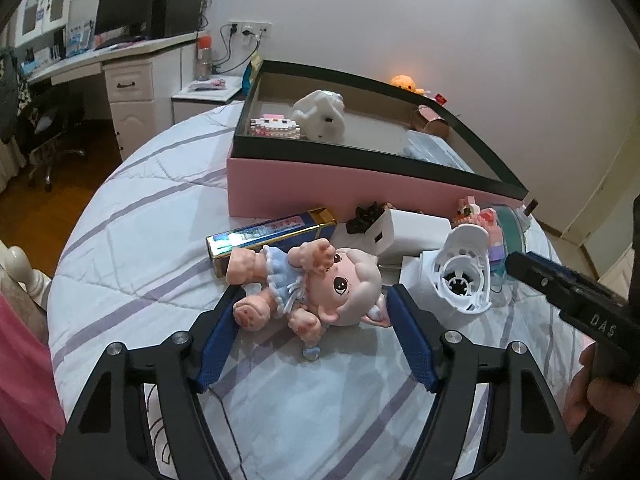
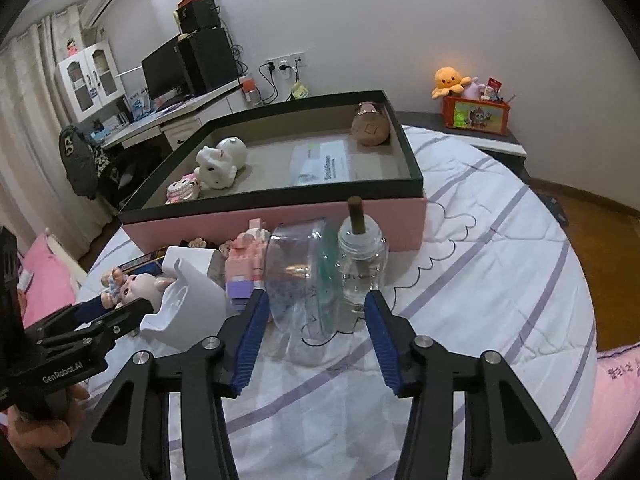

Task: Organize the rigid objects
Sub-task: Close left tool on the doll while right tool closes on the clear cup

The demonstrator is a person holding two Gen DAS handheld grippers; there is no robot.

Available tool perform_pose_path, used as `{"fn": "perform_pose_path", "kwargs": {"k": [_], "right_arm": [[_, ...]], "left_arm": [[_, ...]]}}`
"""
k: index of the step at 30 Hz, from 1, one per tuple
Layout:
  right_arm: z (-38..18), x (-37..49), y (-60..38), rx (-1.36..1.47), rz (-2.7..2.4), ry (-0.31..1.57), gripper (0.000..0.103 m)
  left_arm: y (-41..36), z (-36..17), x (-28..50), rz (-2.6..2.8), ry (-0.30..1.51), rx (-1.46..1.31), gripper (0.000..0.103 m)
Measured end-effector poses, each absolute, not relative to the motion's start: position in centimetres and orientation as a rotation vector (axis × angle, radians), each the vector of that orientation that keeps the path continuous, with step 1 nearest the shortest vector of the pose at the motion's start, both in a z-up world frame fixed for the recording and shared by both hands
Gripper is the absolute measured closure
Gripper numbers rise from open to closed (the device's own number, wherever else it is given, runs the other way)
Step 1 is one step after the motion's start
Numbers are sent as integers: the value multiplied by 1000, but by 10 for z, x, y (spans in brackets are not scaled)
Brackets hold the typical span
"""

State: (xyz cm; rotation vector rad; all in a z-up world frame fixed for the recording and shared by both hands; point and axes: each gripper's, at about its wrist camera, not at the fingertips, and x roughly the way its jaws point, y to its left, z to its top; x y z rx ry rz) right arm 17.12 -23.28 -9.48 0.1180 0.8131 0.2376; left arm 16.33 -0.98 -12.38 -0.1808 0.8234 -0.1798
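Note:
A pink doll in a blue dress [image 1: 304, 292] lies on the quilted bed cover. My left gripper [image 1: 315, 292] has one blue pad against its foot and the other against its ear. In the right wrist view a clear round plastic container [image 2: 304, 280] lies on its side against a glass bottle with a brown stopper [image 2: 360, 256]. My right gripper [image 2: 315, 298] straddles the pair, its pads touching the container on the left and the bottle on the right. A pink box with a black rim [image 2: 280, 220] stands open behind them.
Between the two grips sit a white plastic fan housing [image 1: 460, 276], a white charger [image 1: 404, 232], a pink brick figure [image 2: 248, 264] and a blue carton [image 1: 272, 236]. Inside the box are a white figurine [image 2: 220, 160], a brick toy, a leaflet and a brown pouch [image 2: 370, 128].

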Motion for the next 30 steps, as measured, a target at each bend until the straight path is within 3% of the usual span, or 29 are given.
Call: {"fn": "perform_pose_path", "kwargs": {"k": [4, 7, 30], "right_arm": [[-95, 173, -224, 115, 264, 809, 52], [-92, 174, -220, 115, 283, 802, 52], [-88, 181, -227, 138, 201, 787, 53]], "left_arm": [[-13, -124, 169, -156, 832, -163, 25], [-13, -125, 171, -174, 839, -167, 30], [-3, -123, 158, -181, 820, -157, 30]]}}
